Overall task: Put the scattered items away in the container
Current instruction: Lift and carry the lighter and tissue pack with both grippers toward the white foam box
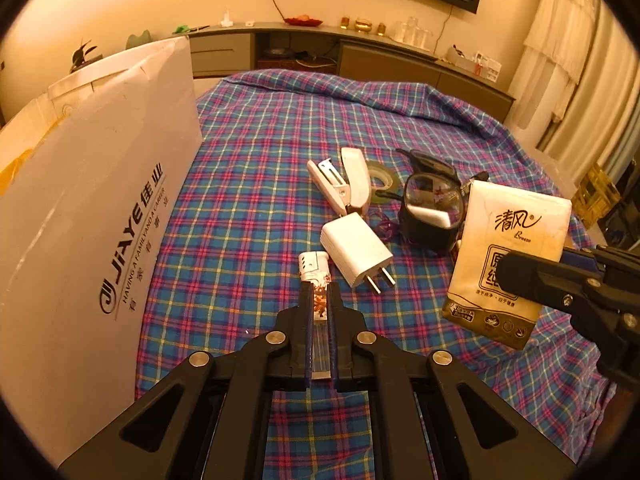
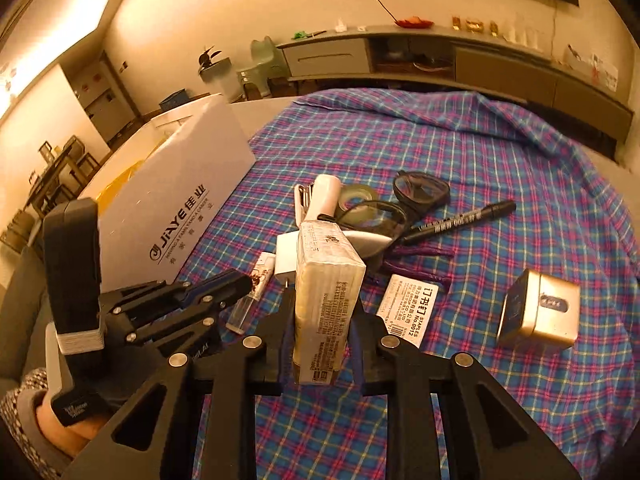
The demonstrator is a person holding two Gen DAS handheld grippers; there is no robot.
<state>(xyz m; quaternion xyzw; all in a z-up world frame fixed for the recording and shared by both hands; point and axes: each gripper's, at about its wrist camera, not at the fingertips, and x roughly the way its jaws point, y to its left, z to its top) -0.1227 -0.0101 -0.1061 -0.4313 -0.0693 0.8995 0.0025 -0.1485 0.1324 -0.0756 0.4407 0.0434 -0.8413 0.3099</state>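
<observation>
Beside the white box (image 1: pixel 92 216), left gripper (image 1: pixel 320 300) clamps lighter (image 1: pixel 316 276), right gripper (image 2: pixel 324 320) clamps tissue pack (image 2: pixel 324 292).

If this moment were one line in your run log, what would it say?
left hand-held gripper: shut on lighter | right hand-held gripper: shut on tissue pack | white box: left of both

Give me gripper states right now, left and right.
Left gripper: closed on the lighter.
Right gripper: closed on the tissue pack, lifted off the plaid cloth.
</observation>
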